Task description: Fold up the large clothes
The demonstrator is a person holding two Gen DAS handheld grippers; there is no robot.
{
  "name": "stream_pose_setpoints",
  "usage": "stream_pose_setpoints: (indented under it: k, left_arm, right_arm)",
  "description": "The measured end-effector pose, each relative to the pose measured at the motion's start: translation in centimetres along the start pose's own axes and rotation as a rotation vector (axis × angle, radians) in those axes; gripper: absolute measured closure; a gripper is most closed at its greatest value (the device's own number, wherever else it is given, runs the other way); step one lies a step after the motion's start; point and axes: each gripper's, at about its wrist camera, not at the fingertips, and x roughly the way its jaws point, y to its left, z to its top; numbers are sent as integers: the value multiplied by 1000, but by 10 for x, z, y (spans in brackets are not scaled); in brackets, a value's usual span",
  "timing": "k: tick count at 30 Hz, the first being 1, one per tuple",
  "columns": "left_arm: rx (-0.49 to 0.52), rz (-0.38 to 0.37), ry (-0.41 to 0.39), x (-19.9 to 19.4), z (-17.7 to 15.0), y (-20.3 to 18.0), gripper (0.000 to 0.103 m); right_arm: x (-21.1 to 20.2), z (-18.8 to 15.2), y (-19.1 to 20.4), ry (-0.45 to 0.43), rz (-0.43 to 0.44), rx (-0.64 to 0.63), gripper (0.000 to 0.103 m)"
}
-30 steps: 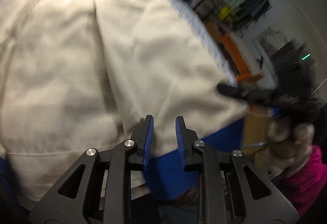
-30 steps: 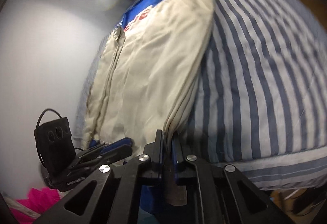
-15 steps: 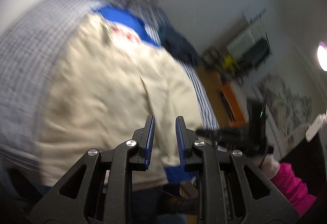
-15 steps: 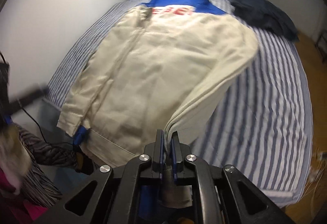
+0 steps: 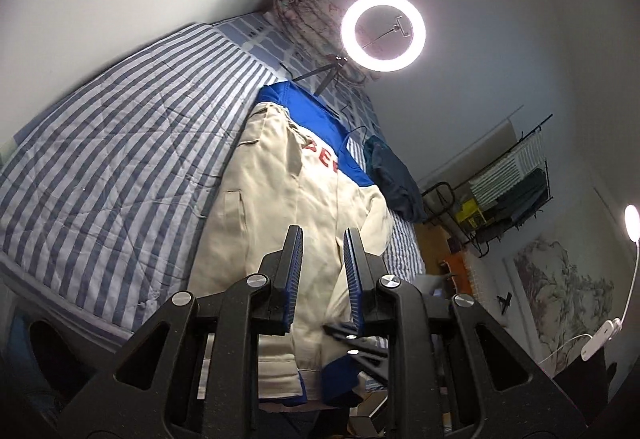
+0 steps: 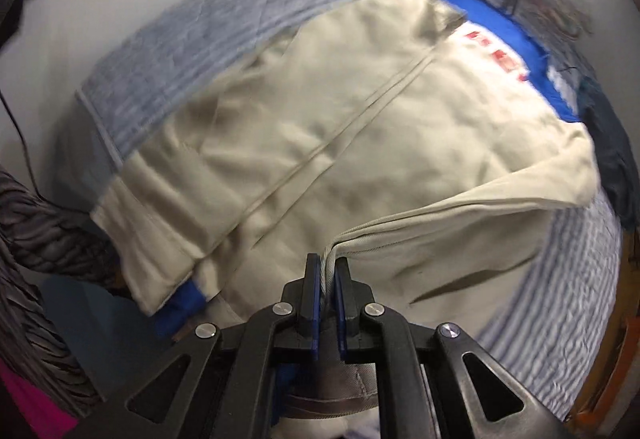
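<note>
Jacket [image 6: 360, 143]: cream woven cotton, creased

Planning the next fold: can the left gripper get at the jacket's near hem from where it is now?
Probably yes. The left gripper is empty, its jaws slightly apart, with the cream jacket spread on the striped bedding right ahead. The hem lies just below it, uncovered. The right gripper pinches the sleeve off to the side.

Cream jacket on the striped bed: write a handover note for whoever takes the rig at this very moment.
Right gripper: shut on the cream jacket's sleeve, which is lifted over the jacket body.
Left gripper: open, holding nothing, above the hem end.
Jacket lies along the striped bed, blue collar toward the ring light.
Done: no finished fold can be seen.
Left: lay the sleeve across, then fold the body.
</note>
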Motion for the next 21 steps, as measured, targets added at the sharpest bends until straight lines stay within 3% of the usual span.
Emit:
stream_pose_setpoints:
  k: [5, 7, 8, 10, 11, 14, 18, 21]
  left_arm:
    - [23, 30, 4, 5, -3, -1, 82]
    - [44, 36, 32, 13, -8, -5, 82]
    - [57, 39, 49, 18, -12, -7, 82]
    - [76, 40, 84, 27, -19, -12, 82]
    - [86, 37, 110, 34, -24, -16, 80]
    - [108, 14, 186, 57, -42, -27, 54]
    - [121, 1, 344, 101, -72, -40, 51]
    - [145, 27, 412, 132, -89, -48, 50]
  right_arm:
    - [29, -3, -5, 20, 75, 57, 95]
    - [21, -9, -15, -15, 168, 100, 78]
    - [15, -12, -19, -33, 210, 117, 63]
    - [-5, -22, -29, -91, 278, 150, 60]
    - [-17, -29, -35, -118, 298, 170, 56]
    - [-50, -56, -60, -197, 388, 242, 48]
    - [-74, -87, -105, -280, 391, 366, 38]
    - [-75, -99, -144, -319, 388, 480, 33]
